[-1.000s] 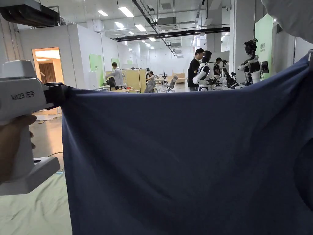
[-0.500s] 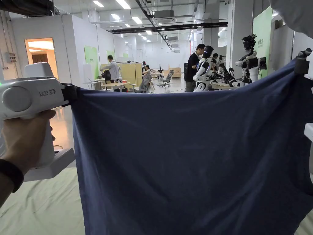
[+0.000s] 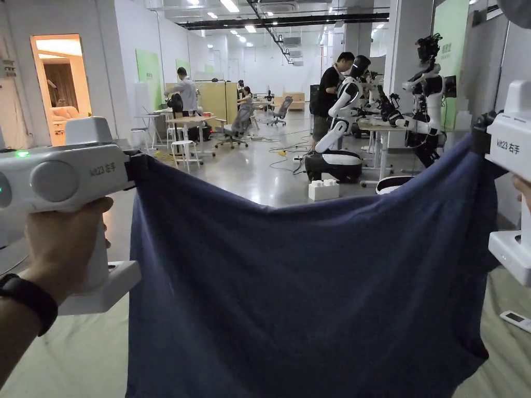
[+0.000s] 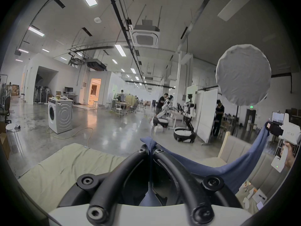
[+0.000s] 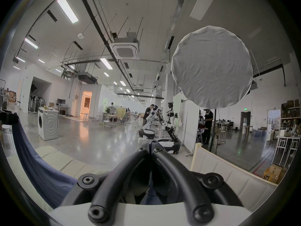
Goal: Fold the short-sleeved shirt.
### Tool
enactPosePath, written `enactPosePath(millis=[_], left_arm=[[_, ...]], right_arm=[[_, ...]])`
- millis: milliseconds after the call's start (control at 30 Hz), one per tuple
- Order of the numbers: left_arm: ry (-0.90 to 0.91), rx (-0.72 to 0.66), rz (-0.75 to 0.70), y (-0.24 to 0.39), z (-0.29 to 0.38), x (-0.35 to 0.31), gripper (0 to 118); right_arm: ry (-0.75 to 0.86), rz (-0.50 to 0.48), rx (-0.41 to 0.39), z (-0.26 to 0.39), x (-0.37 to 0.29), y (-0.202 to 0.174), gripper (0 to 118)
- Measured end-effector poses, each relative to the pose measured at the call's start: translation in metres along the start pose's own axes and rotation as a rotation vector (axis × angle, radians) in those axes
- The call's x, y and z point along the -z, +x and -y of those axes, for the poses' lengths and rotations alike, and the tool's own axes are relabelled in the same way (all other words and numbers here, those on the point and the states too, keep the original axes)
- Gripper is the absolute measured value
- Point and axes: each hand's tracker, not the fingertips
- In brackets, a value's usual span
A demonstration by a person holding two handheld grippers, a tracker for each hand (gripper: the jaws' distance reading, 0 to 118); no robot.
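In mid-air before the person, the blue shirt [image 3: 306, 280] hangs spread like a curtain, its top edge sagging between the two tools. The left tongs [image 3: 136, 165] are clamped on one upper corner, cloth bunched between the jaws in the left gripper view; the right tongs [image 3: 481, 139] pinch the other corner. No fold is made yet, I judge; the shirt has yet to be laid flat on the pale green sheet [image 3: 78, 352] below. Well beyond stand a washing machine [image 4: 60, 115], white robots [image 3: 342, 119] and people at desks, none in the way.
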Motion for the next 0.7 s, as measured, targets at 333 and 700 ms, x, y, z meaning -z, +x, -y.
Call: enactPosePath(millis=[333, 700], left_arm=[[-0.069, 0.009, -0.003, -0.019, 0.076, 0.009, 3], [-0.154, -0.118, 0.109, -0.042, 0.228, -0.163, 3]], right_arm=[[-0.077, -0.058, 0.043, 0.061, -0.019, -0.003, 2], [-0.118, -0.091, 0.222, 0.168, -0.222, 0.01, 2]])
